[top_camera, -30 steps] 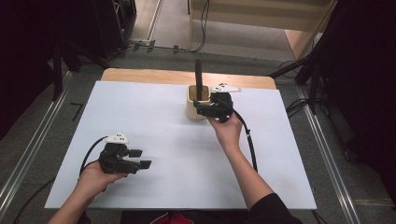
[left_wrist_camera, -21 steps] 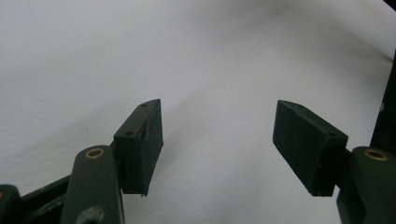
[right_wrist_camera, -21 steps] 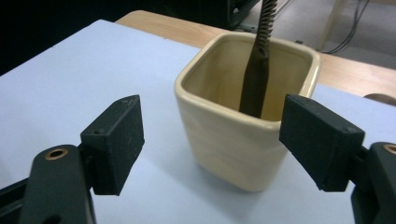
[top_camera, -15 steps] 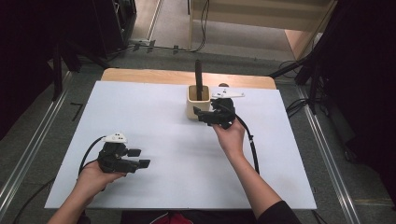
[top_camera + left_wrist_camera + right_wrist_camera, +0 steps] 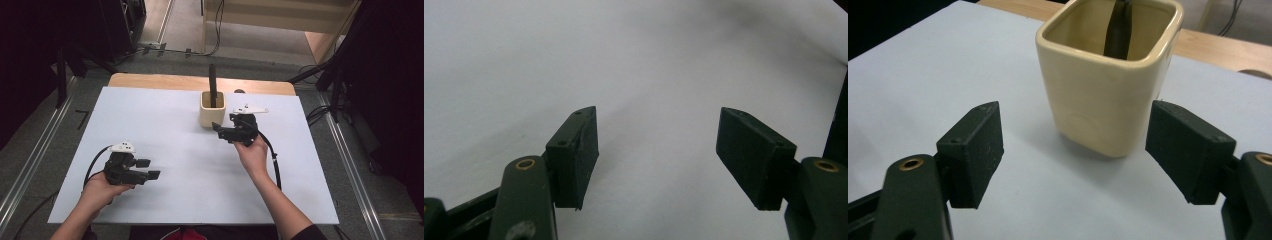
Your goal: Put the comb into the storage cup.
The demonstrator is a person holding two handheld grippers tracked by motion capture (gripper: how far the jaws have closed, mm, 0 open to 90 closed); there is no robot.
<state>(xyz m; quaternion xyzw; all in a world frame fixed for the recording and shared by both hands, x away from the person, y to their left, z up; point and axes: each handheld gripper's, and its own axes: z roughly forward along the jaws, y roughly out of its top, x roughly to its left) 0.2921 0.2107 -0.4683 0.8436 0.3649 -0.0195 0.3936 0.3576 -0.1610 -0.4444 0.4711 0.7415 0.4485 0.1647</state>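
Near left of the bench (image 5: 165,115), on its white sheet: the left hand (image 5: 97,187) holds the left hand-held gripper (image 5: 145,170) low over the surface, jaws pointing right. In the left gripper view its jaws stand wide apart with nothing between them, bare white sheet beyond; gripper (image 5: 656,150).

Centre, toward the far edge: a cream square-sided cup (image 5: 212,109) stands upright on the sheet. A dark stick-like tool (image 5: 212,85) stands in it, rising well above the rim; what the tool is cannot be told. Beyond the sheet, a strip of bare wood at the bench's far edge.

Just right of the cup and slightly nearer: the right hand (image 5: 255,152) holds the right hand-held gripper (image 5: 220,131), jaws aimed left toward the cup, close to it but apart. In the right gripper view the jaws are spread wide and empty, gripper (image 5: 1075,145); the cup (image 5: 1108,80) sits just beyond them, framed between the two pads, not touched. The tool (image 5: 1118,30) leans inside against the cup's far wall.

A black cable trails from each gripper back toward the near edge.
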